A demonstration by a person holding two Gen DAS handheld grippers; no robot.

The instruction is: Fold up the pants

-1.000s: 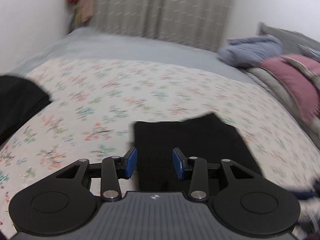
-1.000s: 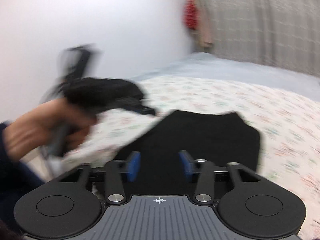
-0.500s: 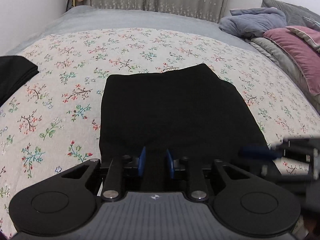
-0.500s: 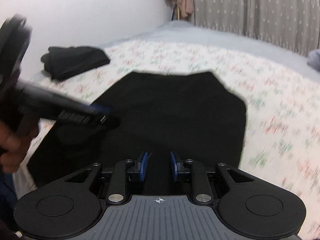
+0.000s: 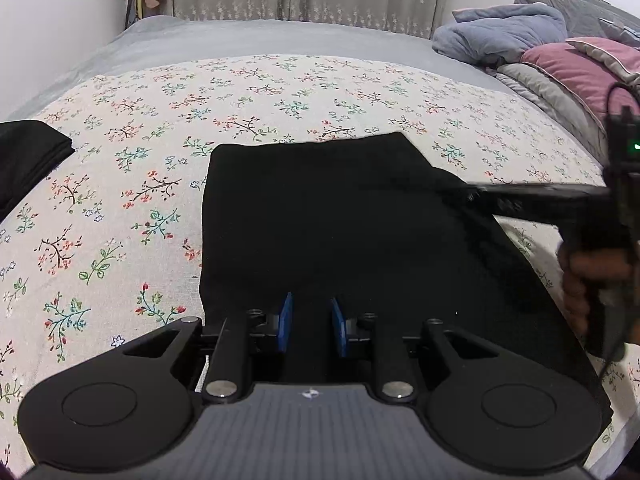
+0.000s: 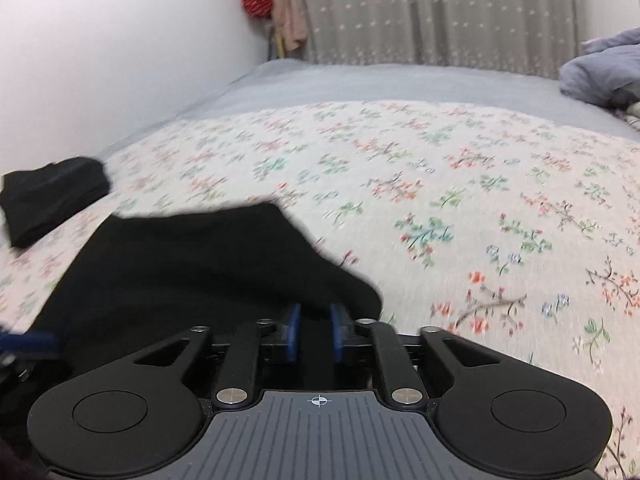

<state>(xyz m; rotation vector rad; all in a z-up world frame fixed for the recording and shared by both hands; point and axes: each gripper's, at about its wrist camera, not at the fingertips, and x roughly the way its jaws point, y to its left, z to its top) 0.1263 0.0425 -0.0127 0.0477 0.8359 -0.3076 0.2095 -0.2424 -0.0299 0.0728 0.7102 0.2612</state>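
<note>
Bed (image 5: pixel 280 92) with floral-print cotton sheet, grey blanket across the far end, heaped grey and pink bedding (image 5: pixel 560 52) at right. Flat on the sheet near the front edge: black fabric pants (image 5: pixel 340 232), folded to a rough rectangle. A separate folded black garment (image 5: pixel 28 156) sits well apart at the left edge.

Left gripper (image 5: pixel 310 326): low over the near edge of the pants, blue fingers (image 5: pixel 285 322) at a narrow gap, black cloth showing between them. Whether they actually pinch the hem can't be told. Gap has narrowed over the last second, then held.

Right gripper (image 6: pixel 314 332): a second ago it was over the middle of the pants, now at the near right corner. Jaws have just been closing; the view shows a narrow gap with black cloth between the fingers (image 6: pixel 293 330), readings say nearly closed, so likely clamped on the corner. Picture is motion-blurred. From the left view, the right gripper's fingers reach in over the pants' right edge, the person's hand (image 5: pixel 592 276) on the handle.

Judgement: both near corners being picked up, next is lift and carry to the far edge for another fold. Risk: the left side slips if not gripped.
</note>
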